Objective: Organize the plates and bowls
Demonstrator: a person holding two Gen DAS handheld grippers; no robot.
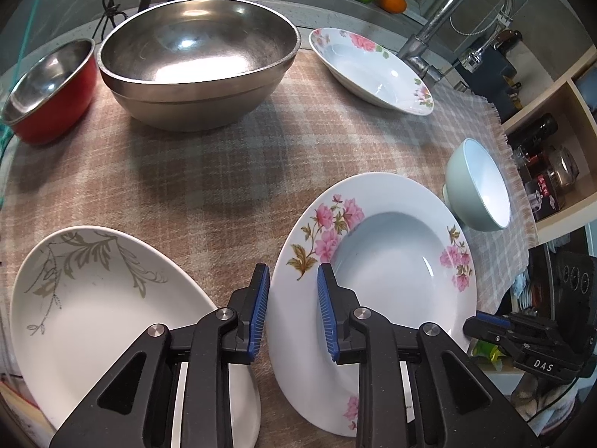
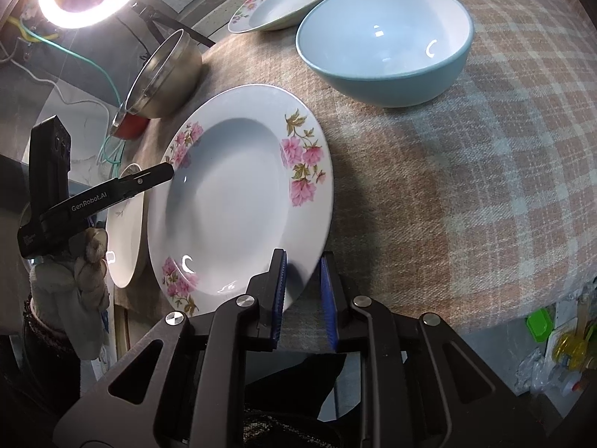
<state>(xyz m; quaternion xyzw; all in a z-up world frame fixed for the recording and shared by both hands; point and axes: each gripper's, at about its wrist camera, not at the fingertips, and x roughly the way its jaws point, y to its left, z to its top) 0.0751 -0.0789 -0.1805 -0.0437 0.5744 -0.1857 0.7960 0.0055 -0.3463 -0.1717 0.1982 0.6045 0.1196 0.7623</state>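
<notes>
On the checked cloth covering the tabletop (image 1: 209,171), the near flowered plate (image 1: 388,261) sits between both tools, ready to be shifted. Left tool (image 1: 293,310) straddles its left rim with blue pads apart, and I judge nothing is pinched yet. Right tool (image 2: 303,291) brackets the opposite rim, pads likewise slack with cloth visible in the gap, so released. Two-sided placement suggests a steady lift toward the matching flowered plate (image 1: 369,69) further back. Left view alone shows the grey-leaf plate (image 1: 100,310), big steel bowl (image 1: 197,59), red bowl (image 1: 48,89) and tap. Right view shows the pale blue bowl (image 2: 384,41) up close, plus a ring lamp.
</notes>
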